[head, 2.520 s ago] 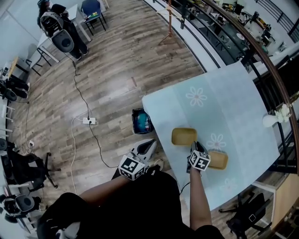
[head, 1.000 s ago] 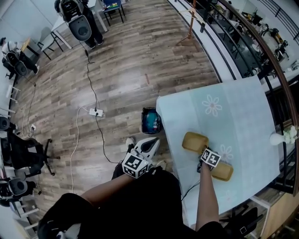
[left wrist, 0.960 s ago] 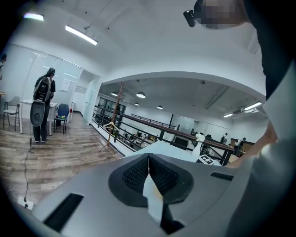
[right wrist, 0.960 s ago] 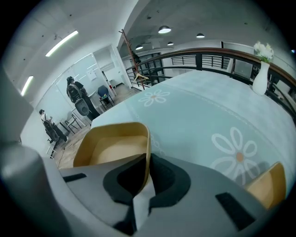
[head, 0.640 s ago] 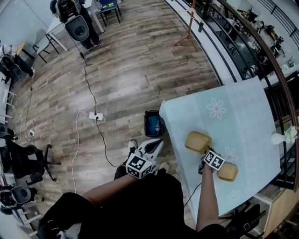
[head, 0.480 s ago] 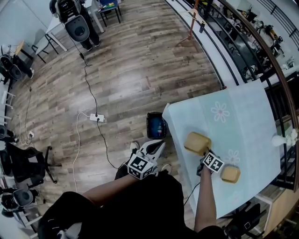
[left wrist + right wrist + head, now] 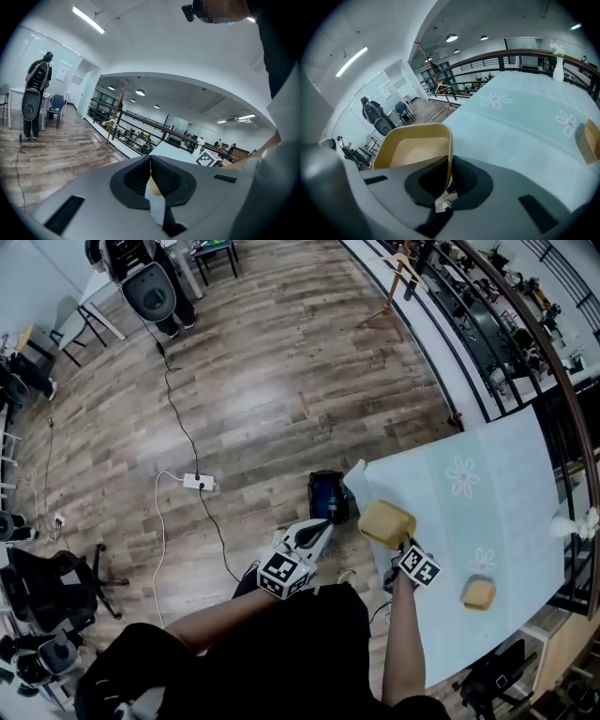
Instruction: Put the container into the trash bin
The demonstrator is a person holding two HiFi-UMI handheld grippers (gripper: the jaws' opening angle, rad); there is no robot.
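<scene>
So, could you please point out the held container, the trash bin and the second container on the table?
held container (image 7: pixel 387 523): head view, its open inside.
trash bin (image 7: pixel 327 480): head view, its upper rim.
second container (image 7: pixel 478 593): head view, its middle.

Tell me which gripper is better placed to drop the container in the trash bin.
Right. The right gripper is shut on the rim of the container, near the trash bin; the left gripper holds nothing.
</scene>
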